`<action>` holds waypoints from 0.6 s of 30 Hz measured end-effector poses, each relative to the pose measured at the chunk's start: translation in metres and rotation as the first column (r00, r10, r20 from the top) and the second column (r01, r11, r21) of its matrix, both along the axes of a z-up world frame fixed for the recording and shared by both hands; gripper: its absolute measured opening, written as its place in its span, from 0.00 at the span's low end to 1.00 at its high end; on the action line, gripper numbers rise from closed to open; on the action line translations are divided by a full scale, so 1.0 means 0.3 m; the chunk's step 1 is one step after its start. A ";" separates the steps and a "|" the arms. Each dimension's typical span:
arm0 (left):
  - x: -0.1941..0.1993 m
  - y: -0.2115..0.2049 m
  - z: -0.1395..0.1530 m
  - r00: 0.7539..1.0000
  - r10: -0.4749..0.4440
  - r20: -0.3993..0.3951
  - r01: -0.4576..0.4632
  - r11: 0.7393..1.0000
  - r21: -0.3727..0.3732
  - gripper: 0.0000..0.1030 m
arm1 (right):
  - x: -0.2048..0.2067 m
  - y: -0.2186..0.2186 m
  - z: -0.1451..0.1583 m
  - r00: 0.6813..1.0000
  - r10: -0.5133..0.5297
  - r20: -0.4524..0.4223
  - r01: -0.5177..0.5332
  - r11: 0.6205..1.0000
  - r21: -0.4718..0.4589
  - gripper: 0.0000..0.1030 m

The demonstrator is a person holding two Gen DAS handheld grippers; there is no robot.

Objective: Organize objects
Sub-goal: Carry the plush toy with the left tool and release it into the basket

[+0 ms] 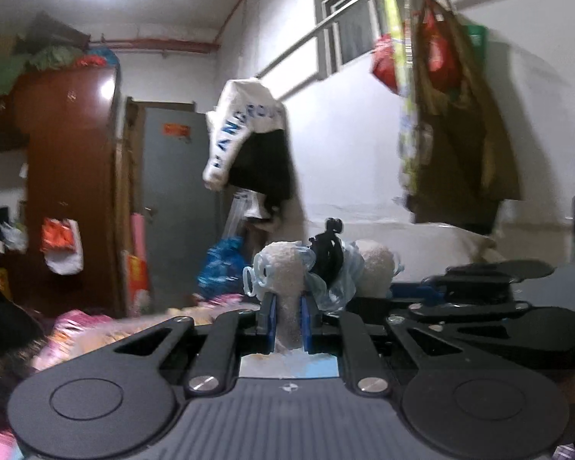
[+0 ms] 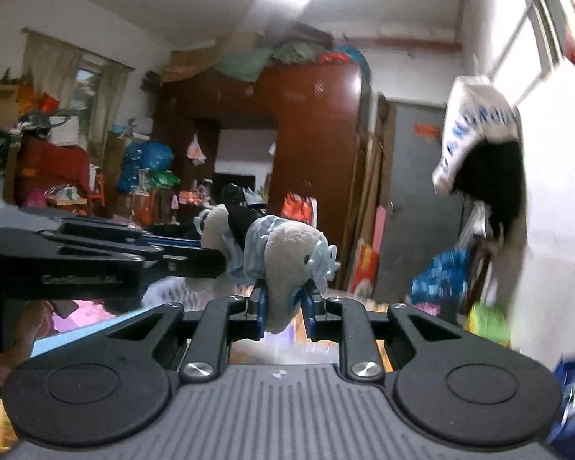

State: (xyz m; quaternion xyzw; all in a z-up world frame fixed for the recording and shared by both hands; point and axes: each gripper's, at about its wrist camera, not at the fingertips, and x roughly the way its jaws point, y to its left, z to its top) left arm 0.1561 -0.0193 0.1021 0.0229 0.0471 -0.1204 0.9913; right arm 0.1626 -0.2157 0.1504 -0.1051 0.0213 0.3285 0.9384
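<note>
While you hold the plush toy [image 1: 287, 287] aloft, note that both grippers grip it at once. The left gripper [image 1: 287, 326] has its jaws closed on one pale fuzzy limb; the right gripper [image 2: 285, 306] has its jaws closed on another limb of the same toy. In each view the other gripper shows from the side, reaching in to the toy. The toy carries light blue frills and a dark part at its middle; what that part is you cannot tell. It hangs clear of any surface, in front of a brown wardrobe [image 2: 306, 122], a grey door [image 1: 180, 199] and a white jacket [image 1: 241, 130] hung on the wall.

Judge the task as under way, not finished: the toy is picked up but not yet set anywhere. No target place shows in either view, so where it belongs cannot be told. What is left, by this reading, is to carry the toy to its place and open both jaws. Motion blur at the frame edges limits detail.
</note>
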 end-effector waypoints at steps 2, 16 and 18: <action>0.056 0.010 0.043 1.000 0.030 -0.007 -0.030 0.999 0.013 0.15 | 0.054 0.029 0.022 1.000 0.020 -0.019 -0.020 1.000 -0.005 0.21; 0.505 0.078 -0.044 0.961 0.104 -0.255 -0.096 0.994 0.045 0.15 | 0.430 0.135 -0.144 0.984 -0.053 -0.170 0.034 0.993 -0.110 0.20; 0.534 0.077 -0.078 0.953 0.118 -0.281 -0.108 0.993 0.051 0.15 | 0.442 0.129 -0.173 0.979 -0.062 -0.194 0.040 0.993 -0.111 0.20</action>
